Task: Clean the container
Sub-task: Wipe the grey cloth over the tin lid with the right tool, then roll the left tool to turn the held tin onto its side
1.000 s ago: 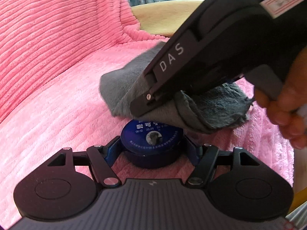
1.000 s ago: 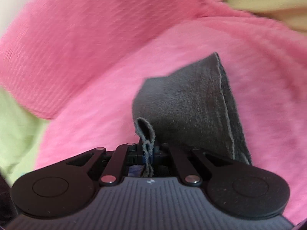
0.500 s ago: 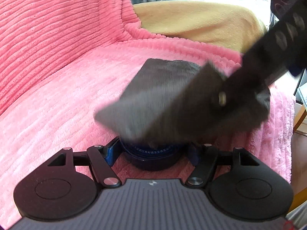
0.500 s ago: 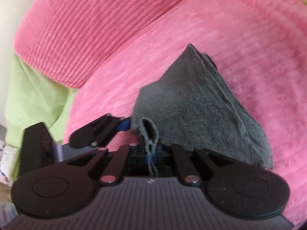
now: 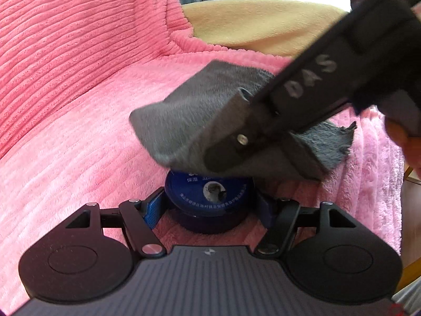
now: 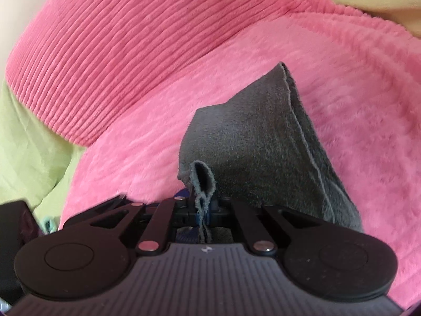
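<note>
My left gripper clasps the round dark-blue tin, its lid printed with white Chinese characters, on the ribbed pink plush blanket. Just above the tin, my "DAS"-marked right gripper pinches the fuzzy grey cloth.

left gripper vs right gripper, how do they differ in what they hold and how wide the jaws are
The left gripper clamps the round blue container, jaws spread either side of it; the right gripper is pinched fully shut on the thin grey cloth. Both are black two-finger tools above the pink blanket.
</note>
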Tool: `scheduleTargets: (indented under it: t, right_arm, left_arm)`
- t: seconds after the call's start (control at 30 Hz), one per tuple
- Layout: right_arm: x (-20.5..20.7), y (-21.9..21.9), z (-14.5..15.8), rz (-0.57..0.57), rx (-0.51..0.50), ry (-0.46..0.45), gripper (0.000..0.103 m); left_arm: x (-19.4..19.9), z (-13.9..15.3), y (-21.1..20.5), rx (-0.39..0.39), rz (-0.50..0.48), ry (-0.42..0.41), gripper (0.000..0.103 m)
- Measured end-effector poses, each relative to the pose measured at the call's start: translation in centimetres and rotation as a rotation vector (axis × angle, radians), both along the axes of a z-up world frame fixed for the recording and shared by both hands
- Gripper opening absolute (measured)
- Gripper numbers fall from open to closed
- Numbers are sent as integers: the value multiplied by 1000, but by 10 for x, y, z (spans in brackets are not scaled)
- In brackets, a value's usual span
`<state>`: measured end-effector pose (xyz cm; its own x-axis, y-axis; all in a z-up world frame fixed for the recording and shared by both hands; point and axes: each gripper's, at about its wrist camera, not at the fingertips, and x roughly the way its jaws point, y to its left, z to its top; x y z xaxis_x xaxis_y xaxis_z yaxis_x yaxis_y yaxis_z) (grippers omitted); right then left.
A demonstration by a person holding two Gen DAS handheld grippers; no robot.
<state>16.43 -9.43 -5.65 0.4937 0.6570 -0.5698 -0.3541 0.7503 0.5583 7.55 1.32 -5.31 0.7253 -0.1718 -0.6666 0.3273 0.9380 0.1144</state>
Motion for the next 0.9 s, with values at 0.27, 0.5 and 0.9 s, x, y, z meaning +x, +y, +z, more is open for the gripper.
scheduleTargets:
  t: [0.27, 0.5, 0.9]
  right_arm:
    - [11, -15, -16, -88, 41, 58, 1]
    - [10, -17, -17, -88, 72, 81, 2]
    - [4, -46, -11, -126, 202, 156, 4]
  left_arm:
    - [2, 15, 20, -130, 35, 93, 70]
    - [21, 20, 78, -552, 125, 259, 76]
    - [-21, 26, 23, -76, -78, -74, 52]
